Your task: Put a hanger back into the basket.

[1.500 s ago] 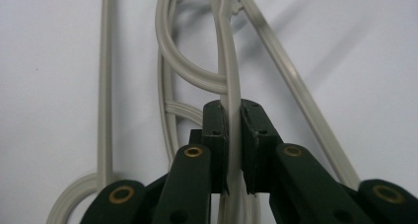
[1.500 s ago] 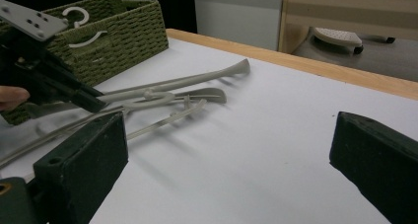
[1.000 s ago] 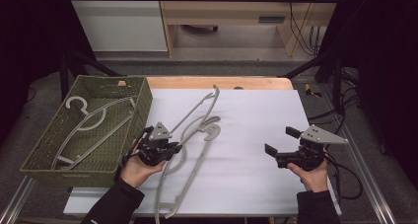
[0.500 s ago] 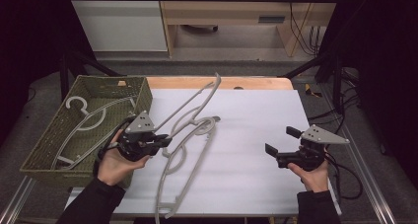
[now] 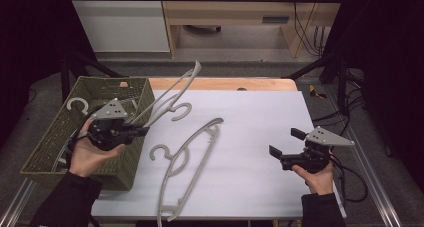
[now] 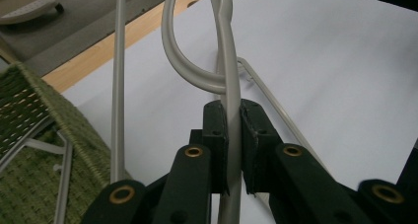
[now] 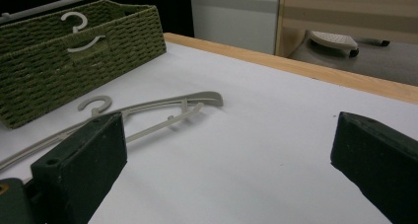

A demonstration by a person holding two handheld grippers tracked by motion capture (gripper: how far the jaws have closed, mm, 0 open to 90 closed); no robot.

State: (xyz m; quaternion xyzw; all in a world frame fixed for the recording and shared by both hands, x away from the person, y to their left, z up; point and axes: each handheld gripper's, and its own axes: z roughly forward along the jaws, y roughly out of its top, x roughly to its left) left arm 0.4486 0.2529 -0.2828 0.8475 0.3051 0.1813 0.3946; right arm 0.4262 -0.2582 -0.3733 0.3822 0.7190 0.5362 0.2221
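**Left tool lifts a hanger beside the basket**

High view: the left tool pinches a grey hanger, raised above the basket rim. The right tool rests spread, well apart.

Left gripper view: jaws press the hanger's stem.

Right gripper view: a second hanger lies ahead on the tabletop.

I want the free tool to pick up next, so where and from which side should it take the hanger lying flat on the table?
Judging by its pose, take the flat hanger on its upper arm, partway between hook and tip. It lies diagonally with its hook toward the basket, so the open right tool could come down from above, jaws straddling the thin bar across its length.
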